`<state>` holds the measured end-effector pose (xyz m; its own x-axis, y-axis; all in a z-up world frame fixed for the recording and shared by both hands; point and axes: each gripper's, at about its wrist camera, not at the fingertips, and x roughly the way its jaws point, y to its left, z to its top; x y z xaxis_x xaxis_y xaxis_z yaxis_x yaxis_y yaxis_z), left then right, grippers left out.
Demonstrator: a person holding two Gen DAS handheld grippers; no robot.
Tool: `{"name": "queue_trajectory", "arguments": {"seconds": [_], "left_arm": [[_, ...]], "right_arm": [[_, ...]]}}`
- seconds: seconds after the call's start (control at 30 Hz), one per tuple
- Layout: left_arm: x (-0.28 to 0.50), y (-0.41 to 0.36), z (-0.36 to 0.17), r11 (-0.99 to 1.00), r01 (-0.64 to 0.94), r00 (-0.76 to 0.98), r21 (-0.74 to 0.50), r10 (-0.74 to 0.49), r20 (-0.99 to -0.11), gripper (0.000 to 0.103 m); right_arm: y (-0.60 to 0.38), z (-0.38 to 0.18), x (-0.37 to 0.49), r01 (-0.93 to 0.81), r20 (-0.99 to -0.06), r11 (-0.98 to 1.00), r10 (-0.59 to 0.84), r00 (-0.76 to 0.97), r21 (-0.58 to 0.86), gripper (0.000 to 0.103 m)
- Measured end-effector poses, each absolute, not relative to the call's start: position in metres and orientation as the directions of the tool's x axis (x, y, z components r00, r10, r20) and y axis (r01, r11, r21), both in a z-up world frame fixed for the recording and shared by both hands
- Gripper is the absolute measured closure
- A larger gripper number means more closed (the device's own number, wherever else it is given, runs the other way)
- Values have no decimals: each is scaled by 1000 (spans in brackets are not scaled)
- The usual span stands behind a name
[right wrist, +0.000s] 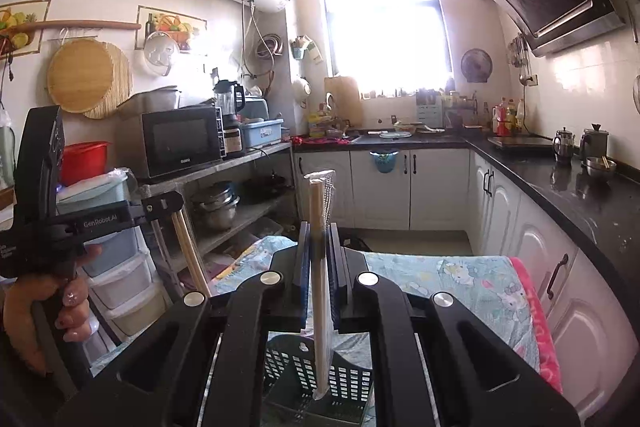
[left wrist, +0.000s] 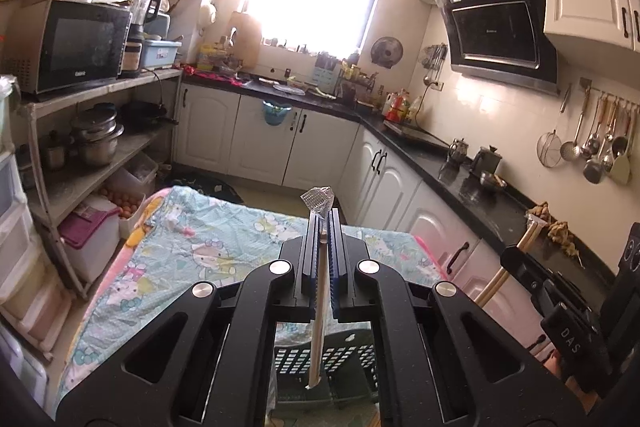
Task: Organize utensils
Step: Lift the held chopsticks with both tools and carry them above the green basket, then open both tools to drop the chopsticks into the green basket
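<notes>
My left gripper is shut on a pair of wrapped wooden chopsticks that stands upright between its fingers, the clear wrapper tip sticking out above. My right gripper is shut on another wrapped pair of chopsticks, also upright. Under both grippers sits a dark slotted utensil basket, which also shows in the left wrist view. The chopsticks' lower ends hang just over its opening. Each gripper shows in the other's view: the right one and the left one, each with chopsticks.
The basket rests on a table with a Hello Kitty cloth. A black counter with white cabinets runs along the right. A shelf rack with a microwave and pots stands on the left. Ladles hang on the right wall.
</notes>
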<state>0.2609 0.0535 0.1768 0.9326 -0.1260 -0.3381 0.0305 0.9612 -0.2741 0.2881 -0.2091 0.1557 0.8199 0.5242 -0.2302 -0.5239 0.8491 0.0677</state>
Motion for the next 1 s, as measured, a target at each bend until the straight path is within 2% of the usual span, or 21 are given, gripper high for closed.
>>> {"name": "queue_trajectory", "arguments": {"seconds": [0.77, 0.9, 1.0], "left_arm": [[273, 39, 117, 969, 40, 910, -243, -136, -393, 101], [274, 40, 112, 968, 46, 904, -246, -145, -402, 100], [272, 41, 110, 967, 48, 901, -252, -151, -407, 93]], "right_arm": [[-200, 96, 313, -453, -341, 889, 446, 828, 65, 94], [-202, 93, 315, -444, -351, 893, 441, 826, 79, 85], [-202, 94, 313, -440, -353, 895, 436, 827, 76, 78]]}}
